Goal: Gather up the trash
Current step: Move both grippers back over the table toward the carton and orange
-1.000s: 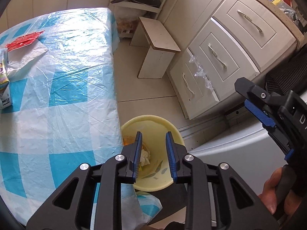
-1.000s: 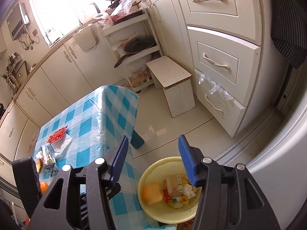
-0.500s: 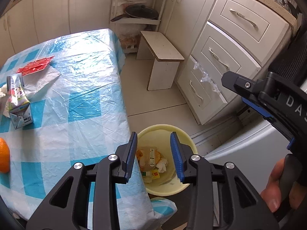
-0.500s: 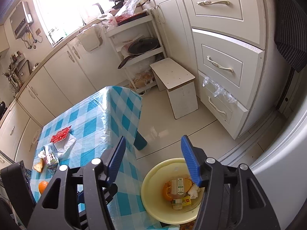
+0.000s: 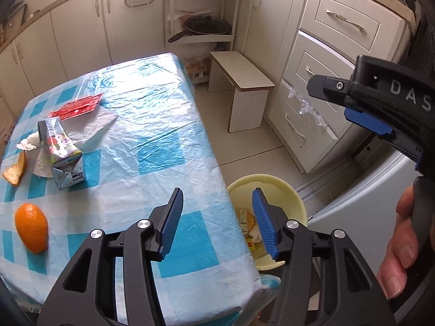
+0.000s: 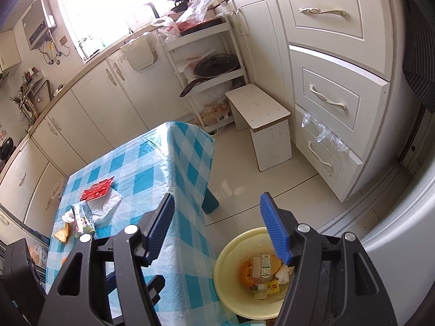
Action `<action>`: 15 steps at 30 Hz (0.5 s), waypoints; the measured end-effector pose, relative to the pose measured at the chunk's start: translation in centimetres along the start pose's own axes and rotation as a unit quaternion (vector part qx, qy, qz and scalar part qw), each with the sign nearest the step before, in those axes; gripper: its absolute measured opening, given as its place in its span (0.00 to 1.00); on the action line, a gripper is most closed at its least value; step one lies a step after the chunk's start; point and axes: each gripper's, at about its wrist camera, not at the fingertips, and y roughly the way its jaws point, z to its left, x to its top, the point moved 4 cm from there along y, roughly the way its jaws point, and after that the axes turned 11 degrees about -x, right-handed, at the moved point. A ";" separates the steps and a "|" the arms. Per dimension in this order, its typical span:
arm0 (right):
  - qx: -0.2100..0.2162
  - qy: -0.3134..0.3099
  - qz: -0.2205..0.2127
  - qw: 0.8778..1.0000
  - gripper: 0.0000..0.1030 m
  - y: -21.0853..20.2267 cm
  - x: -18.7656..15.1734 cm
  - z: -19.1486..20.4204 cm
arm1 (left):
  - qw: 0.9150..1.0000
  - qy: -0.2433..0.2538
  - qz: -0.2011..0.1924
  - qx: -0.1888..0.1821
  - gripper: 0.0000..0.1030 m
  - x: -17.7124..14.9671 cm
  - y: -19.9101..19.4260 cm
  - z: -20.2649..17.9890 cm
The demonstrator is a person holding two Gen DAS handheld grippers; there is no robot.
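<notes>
Left wrist view: left gripper (image 5: 214,217) hangs over the near table edge with its jaws opening and nothing between them — judged as the gap between a drop and the next pick. Trash left on the checked tablecloth (image 5: 152,125): juice carton (image 5: 61,153), orange (image 5: 31,231), peel scrap (image 5: 15,172), crumpled tissue (image 5: 28,144), red wrapper (image 5: 77,106) on a white sheet. The yellow bin (image 5: 274,187) sits on the floor just beside the table corner, half hidden by the right finger. A hand (image 5: 402,244) holds the other tool at the right edge. Right wrist view: right gripper (image 6: 216,228) is above the floor between table and bin, jaws opening, empty. Bin contents show — a bottle, orange peel, tissue, small boxes; labels too small to read. Next move calls for swinging back over the table; the carton looks easiest to grasp. The orange is mostly hidden here behind the gripper body.
</notes>
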 end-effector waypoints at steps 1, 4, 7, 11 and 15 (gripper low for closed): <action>0.002 -0.002 -0.001 1.000 0.63 -0.1 0.0 0.4 | 1.000 0.001 -0.001 0.003 0.53 -0.1 -0.3 0.4; 0.008 -0.009 -0.002 1.000 0.66 -0.4 0.0 1.6 | 1.000 0.003 -0.006 0.019 0.59 -0.5 -1.9 2.3; 0.015 -0.020 -0.004 1.000 0.69 -0.8 -0.1 3.1 | 0.999 -0.010 -0.014 0.034 0.64 -1.0 -3.6 4.8; 0.027 -0.035 -0.001 0.999 0.70 -1.2 -0.6 5.4 | 0.997 -0.043 -0.023 0.055 0.68 -1.5 -5.8 9.0; 0.032 -0.062 -0.004 0.998 0.73 -1.4 -1.2 8.1 | 0.993 -0.079 -0.037 0.074 0.72 -2.2 -8.0 13.3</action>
